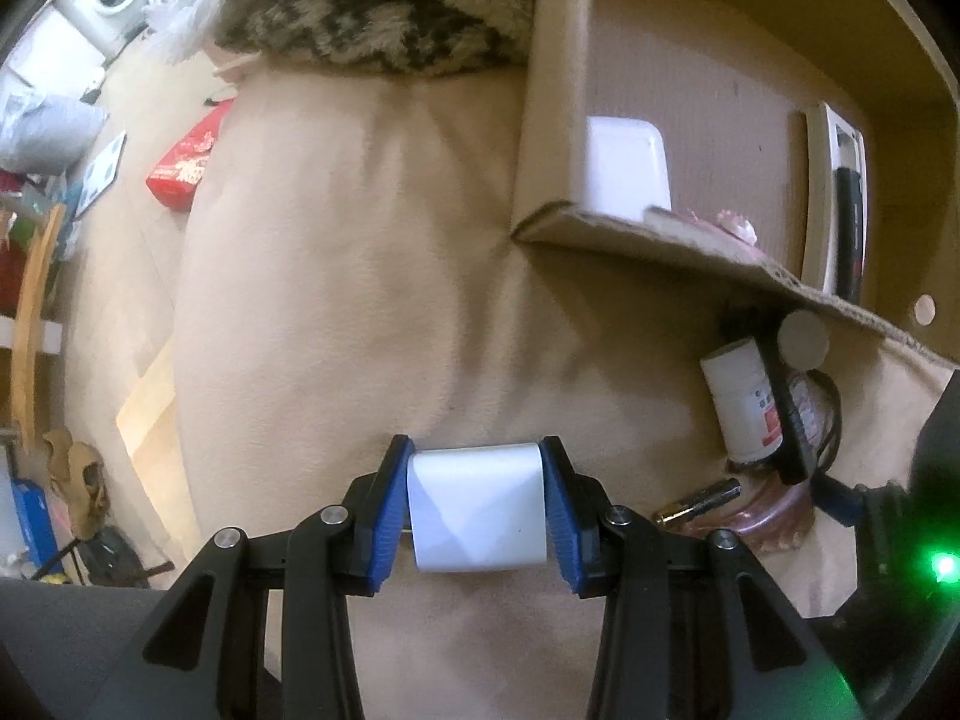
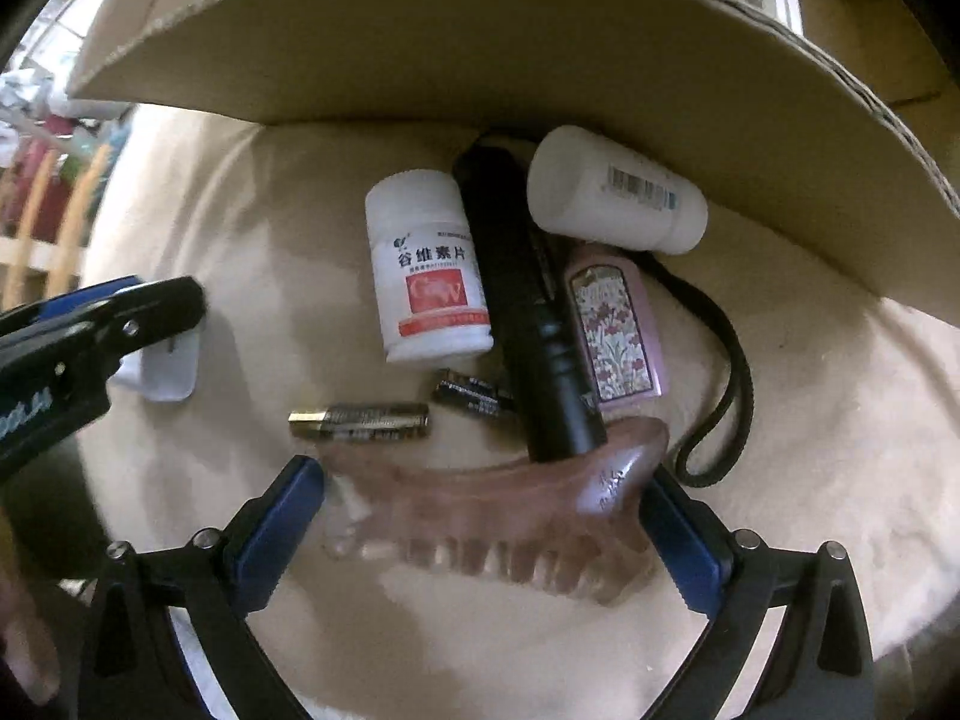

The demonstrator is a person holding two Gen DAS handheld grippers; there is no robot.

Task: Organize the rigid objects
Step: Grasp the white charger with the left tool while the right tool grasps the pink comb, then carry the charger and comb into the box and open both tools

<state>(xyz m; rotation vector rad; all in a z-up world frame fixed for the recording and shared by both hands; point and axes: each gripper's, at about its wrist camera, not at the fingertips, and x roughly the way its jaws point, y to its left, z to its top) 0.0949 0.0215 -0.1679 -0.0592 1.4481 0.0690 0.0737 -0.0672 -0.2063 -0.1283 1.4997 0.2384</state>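
Observation:
My left gripper [image 1: 477,447] points down over a beige cushion [image 1: 336,276], shut on a white block [image 1: 480,510]; the right wrist view shows that block [image 2: 162,372] at the left. My right gripper [image 2: 480,474] stands open, and a translucent pink comb [image 2: 510,516] lies blurred on the cushion between its fingers. Beyond the comb lie a black flashlight [image 2: 528,312], a white pill bottle with a red label [image 2: 426,276], a second white bottle [image 2: 618,198], a pink floral bottle [image 2: 612,330] and two batteries [image 2: 360,420].
An open cardboard box [image 1: 552,90] stands at the back right; inside are a white box [image 1: 627,168] and a white package [image 1: 837,198]. Its flap [image 2: 480,48] overhangs the pile. A shaggy dark-and-white blanket [image 1: 372,18] lies behind. A red box [image 1: 180,168] is on the floor.

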